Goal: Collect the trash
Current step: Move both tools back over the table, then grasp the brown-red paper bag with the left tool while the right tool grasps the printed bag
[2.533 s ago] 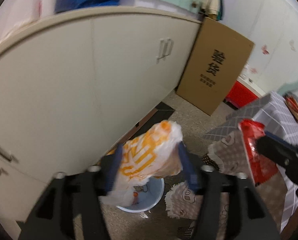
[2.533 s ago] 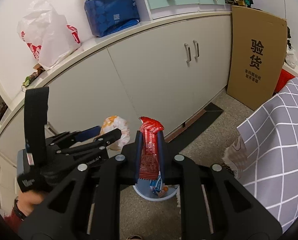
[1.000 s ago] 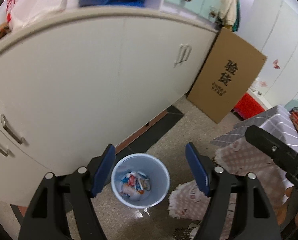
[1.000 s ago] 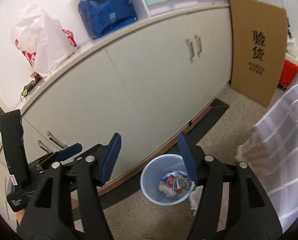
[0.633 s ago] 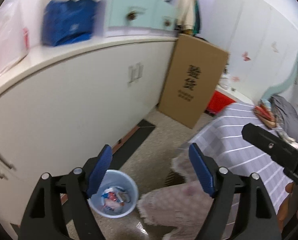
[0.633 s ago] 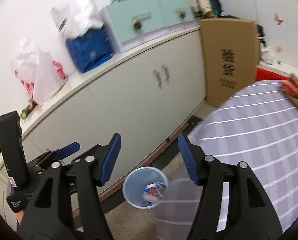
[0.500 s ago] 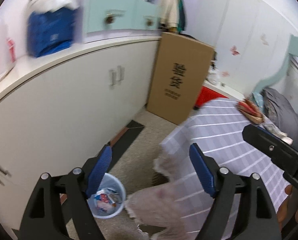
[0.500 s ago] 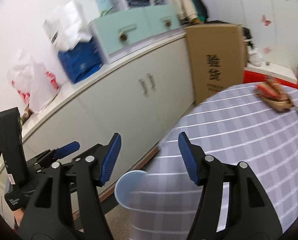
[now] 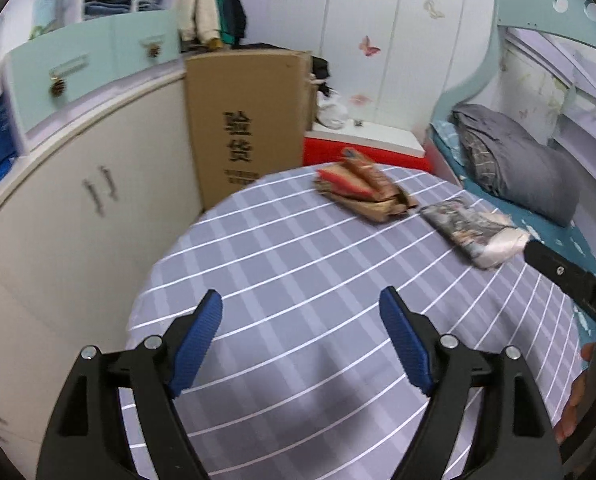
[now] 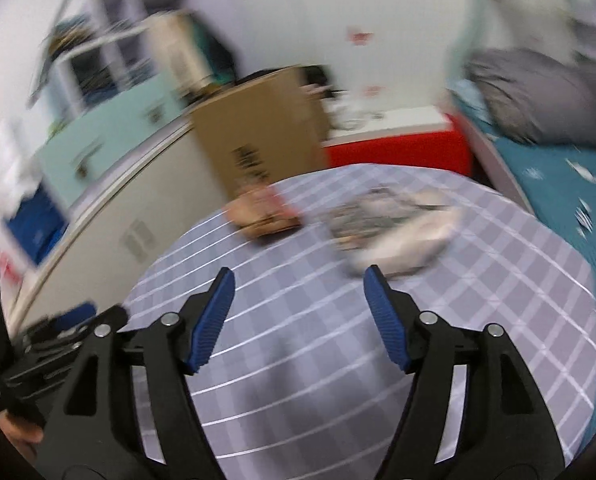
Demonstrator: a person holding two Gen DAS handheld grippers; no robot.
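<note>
A round table under a grey checked cloth (image 9: 298, 248) fills both wrist views. At its far side lies a crumpled brown and red wrapper (image 9: 361, 190) (image 10: 264, 216). To its right lies a grey patterned packet with white plastic (image 9: 469, 228) (image 10: 385, 236). My left gripper (image 9: 299, 300) hangs open above the near half of the cloth, with nothing between its blue pads. My right gripper (image 10: 299, 276) is also above the cloth, short of the grey packet. Its jaws are opening and nothing is between them. The right wrist view is motion-blurred.
A tall cardboard box (image 9: 250, 120) leans against white cabinets (image 9: 78, 208) beyond the table's left edge. A red box (image 9: 361, 146) stands behind the table. A bed with grey bedding (image 9: 517, 160) runs along the right. The bin is out of view.
Both grippers let their wrappers go into the blue bin. They then swung away from it, rose and now face the table. The right jaws stand wider.
</note>
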